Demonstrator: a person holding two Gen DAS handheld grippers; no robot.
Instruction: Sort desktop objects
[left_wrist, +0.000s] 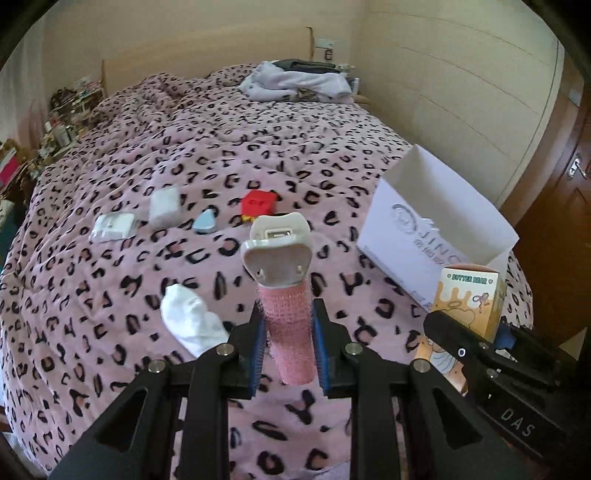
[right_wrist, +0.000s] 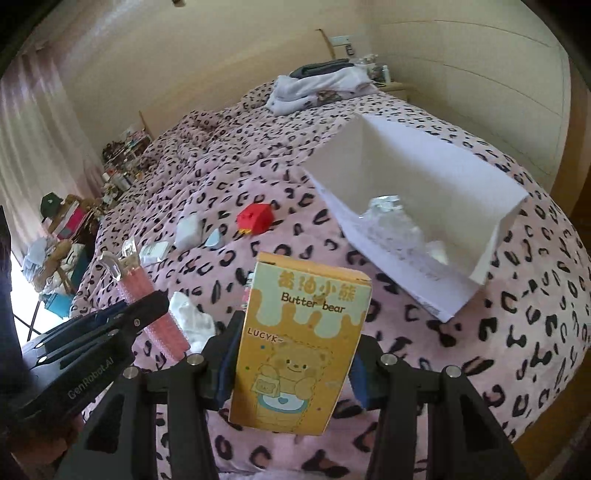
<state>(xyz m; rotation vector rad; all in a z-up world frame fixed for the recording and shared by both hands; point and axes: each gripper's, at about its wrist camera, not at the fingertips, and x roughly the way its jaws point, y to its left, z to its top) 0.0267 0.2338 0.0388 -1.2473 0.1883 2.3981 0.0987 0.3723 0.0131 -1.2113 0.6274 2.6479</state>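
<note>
A pink hair roller (left_wrist: 291, 332) with a beige clip on its top stands upright at the lower centre of the left wrist view, clenched between the blue pads of the left gripper (left_wrist: 289, 347). At the lower centre of the right wrist view the right gripper (right_wrist: 291, 369) grasps a yellow Butter bear carton (right_wrist: 299, 347), held upright above the bedspread (left_wrist: 110, 369). An open white box (right_wrist: 424, 206) lies to the upper right of the carton, with something shiny and crumpled inside. Loose on the pink leopard-print cover toward the middle left of the left wrist view are a white sock (left_wrist: 192, 321), a red block (left_wrist: 258, 203), a small blue piece (left_wrist: 206, 221) and two white packets (left_wrist: 164, 206).
</note>
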